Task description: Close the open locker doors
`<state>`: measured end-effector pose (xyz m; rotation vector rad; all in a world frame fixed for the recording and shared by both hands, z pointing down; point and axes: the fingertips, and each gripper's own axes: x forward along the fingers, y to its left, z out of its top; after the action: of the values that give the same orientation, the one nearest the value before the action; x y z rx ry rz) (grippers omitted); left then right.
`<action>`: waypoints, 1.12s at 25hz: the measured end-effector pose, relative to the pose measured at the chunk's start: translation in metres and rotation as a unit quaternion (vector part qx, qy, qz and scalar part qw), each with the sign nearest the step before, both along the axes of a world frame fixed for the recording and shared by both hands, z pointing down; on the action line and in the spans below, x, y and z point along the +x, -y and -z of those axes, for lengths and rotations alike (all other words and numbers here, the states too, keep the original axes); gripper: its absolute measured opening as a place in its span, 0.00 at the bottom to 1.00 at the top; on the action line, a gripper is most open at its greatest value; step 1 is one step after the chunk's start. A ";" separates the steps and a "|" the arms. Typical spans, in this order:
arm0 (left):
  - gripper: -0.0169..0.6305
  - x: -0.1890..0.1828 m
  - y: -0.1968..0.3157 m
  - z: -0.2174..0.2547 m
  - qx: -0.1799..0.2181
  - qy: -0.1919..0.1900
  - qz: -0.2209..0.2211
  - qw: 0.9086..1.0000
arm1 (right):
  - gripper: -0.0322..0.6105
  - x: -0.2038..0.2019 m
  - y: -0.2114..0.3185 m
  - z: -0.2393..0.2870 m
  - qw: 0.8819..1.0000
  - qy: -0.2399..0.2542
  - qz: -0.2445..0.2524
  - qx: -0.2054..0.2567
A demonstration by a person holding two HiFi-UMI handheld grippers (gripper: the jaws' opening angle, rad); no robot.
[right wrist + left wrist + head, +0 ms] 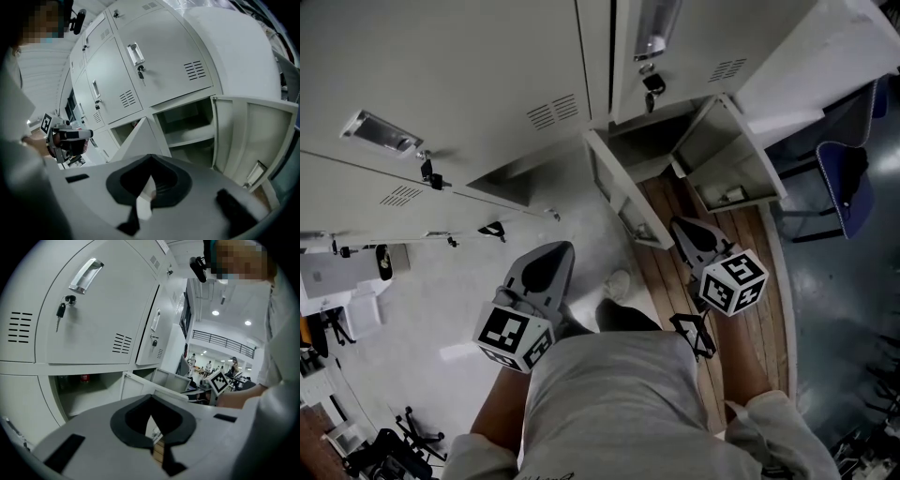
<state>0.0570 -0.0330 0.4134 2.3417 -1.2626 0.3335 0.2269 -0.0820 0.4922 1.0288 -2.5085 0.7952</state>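
Note:
Two bottom locker doors stand open. In the head view the left open door (619,200) and the right open door (737,159) swing out over a wooden floor strip. My left gripper (561,247) hovers shut and holds nothing, left of the left door. My right gripper (678,225) is also shut and holds nothing, between the two doors and near the right one. The left gripper (151,397) faces an open compartment (79,390) and its door (139,386). The right gripper (150,157) faces another open compartment (186,123), with one door (254,137) to its right and another door (139,138) to its left.
Upper locker doors (101,310) are closed, with keys hanging in their locks (60,311). A blue chair (848,187) stands at the right. My shoes (619,286) are on the floor near the left door. A small red item (84,378) sits inside the left compartment.

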 end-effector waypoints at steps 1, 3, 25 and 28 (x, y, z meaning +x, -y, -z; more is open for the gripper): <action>0.05 -0.003 -0.002 -0.001 -0.001 0.002 0.004 1.000 | 0.09 -0.001 -0.001 -0.002 1.000 -0.001 0.002 -0.001; 0.05 -0.010 -0.005 -0.003 -0.004 0.005 0.011 1.000 | 0.09 -0.003 -0.003 -0.003 1.000 -0.001 0.004 -0.003; 0.05 -0.077 -0.018 0.001 -0.001 0.010 0.023 1.000 | 0.09 -0.094 -0.038 0.004 0.998 -0.002 0.062 -0.004; 0.05 -0.092 -0.015 0.002 -0.001 0.010 0.022 1.000 | 0.09 -0.115 -0.039 0.007 0.998 0.001 0.066 -0.004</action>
<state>-0.0352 -0.0177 0.4111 2.3104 -1.3215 0.3452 0.1120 -0.0429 0.4856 0.8487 -2.5410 0.7672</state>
